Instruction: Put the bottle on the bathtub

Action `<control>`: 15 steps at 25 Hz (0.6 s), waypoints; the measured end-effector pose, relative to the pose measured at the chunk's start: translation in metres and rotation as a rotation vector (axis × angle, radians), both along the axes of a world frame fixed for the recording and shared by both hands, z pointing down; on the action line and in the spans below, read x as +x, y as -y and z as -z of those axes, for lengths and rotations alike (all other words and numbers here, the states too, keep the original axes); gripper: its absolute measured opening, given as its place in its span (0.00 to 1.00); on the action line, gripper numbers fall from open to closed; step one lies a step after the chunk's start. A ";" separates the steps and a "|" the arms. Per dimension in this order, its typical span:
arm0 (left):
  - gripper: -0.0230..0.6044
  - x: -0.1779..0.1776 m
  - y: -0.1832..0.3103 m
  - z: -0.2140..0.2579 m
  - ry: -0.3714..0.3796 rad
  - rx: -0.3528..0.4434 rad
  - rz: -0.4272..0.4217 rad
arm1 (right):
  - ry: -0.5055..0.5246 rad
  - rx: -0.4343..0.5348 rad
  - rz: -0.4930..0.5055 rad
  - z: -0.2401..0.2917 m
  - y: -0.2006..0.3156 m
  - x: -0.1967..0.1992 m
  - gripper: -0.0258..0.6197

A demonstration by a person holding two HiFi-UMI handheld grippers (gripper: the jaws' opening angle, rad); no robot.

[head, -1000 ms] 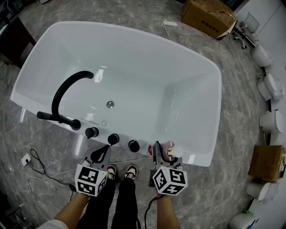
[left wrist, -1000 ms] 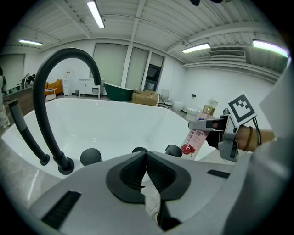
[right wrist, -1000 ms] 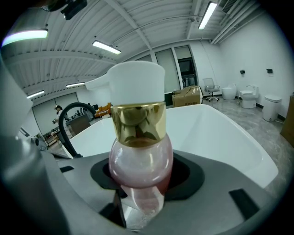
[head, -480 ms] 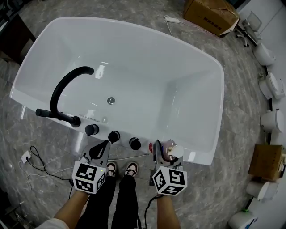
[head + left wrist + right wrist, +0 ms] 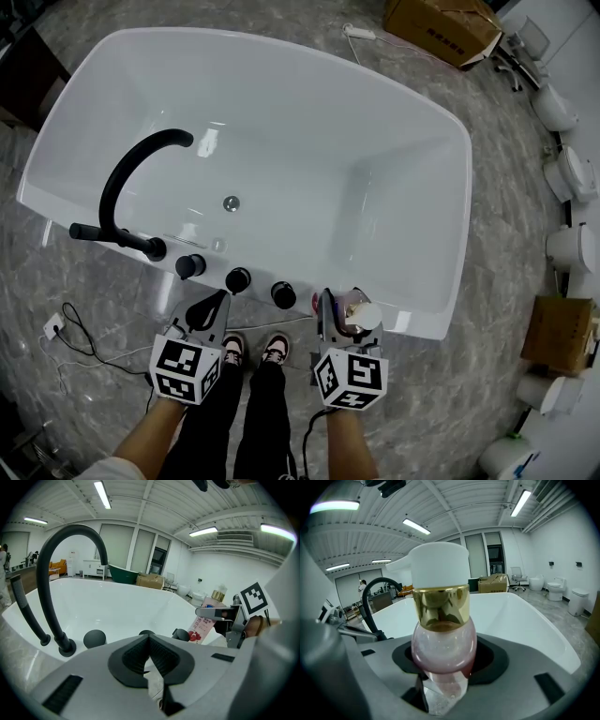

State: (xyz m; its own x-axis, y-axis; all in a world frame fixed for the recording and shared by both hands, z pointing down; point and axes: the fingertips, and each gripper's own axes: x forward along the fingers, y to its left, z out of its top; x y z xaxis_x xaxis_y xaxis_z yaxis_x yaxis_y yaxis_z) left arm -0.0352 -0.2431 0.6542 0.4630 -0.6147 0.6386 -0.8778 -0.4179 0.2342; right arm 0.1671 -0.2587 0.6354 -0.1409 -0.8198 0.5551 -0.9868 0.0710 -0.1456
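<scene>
A pink bottle (image 5: 443, 648) with a gold collar and a white pump cap is held upright between the jaws of my right gripper (image 5: 339, 321), which is shut on it. In the head view the bottle (image 5: 357, 314) hangs over the near rim of the white bathtub (image 5: 441, 234), right of the black knobs. From the left gripper view the bottle (image 5: 205, 620) shows at the right, clamped in the other gripper. My left gripper (image 5: 208, 317) is shut with nothing in it, just in front of the tub's near rim (image 5: 28, 630).
A black curved faucet (image 5: 131, 187) and three black knobs (image 5: 237, 278) stand on the tub's near rim. A cardboard box (image 5: 441, 28) lies beyond the tub. Toilets (image 5: 572, 178) line the right side. A cable and socket (image 5: 58, 330) lie on the floor at left.
Both grippers have stayed almost still by the near rim; the head view has shifted slightly, so the tub sits a little higher in the picture.
</scene>
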 end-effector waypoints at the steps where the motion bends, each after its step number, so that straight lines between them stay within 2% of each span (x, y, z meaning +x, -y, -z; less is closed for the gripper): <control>1: 0.06 0.000 0.000 0.000 -0.001 0.000 0.001 | -0.012 0.003 0.004 0.000 0.000 -0.002 0.41; 7: 0.06 0.003 -0.003 0.001 -0.011 -0.001 0.005 | -0.083 0.031 0.033 0.001 -0.005 -0.011 0.41; 15: 0.06 0.000 -0.010 0.001 -0.013 -0.003 0.015 | -0.107 0.058 0.032 0.001 -0.010 -0.014 0.41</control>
